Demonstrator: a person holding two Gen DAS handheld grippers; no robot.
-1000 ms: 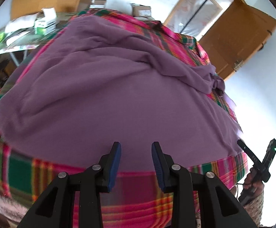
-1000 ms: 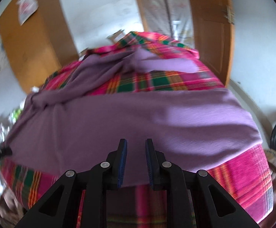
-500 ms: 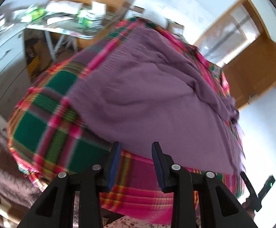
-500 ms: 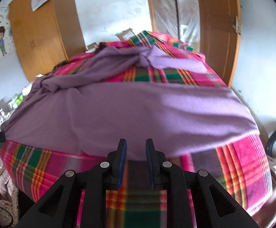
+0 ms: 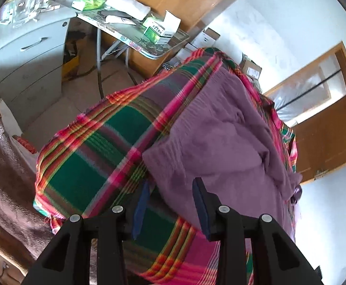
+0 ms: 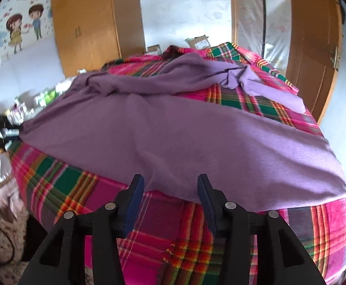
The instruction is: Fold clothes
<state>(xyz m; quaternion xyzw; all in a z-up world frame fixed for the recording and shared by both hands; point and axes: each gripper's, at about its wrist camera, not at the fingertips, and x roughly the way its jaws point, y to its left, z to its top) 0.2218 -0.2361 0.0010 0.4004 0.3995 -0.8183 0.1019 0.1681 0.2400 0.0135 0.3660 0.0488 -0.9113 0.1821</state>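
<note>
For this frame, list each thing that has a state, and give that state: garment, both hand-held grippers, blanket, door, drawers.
Purple garment: spread out on the blanket, unfolded, far end bunched.
Left hand-held gripper: open, holding nothing, over the garment's near corner.
Right hand-held gripper: open, holding nothing, at the garment's near edge.
Plaid blanket: spread under the garment.
Wooden door: open.
White drawer unit: drawers shut.
</note>
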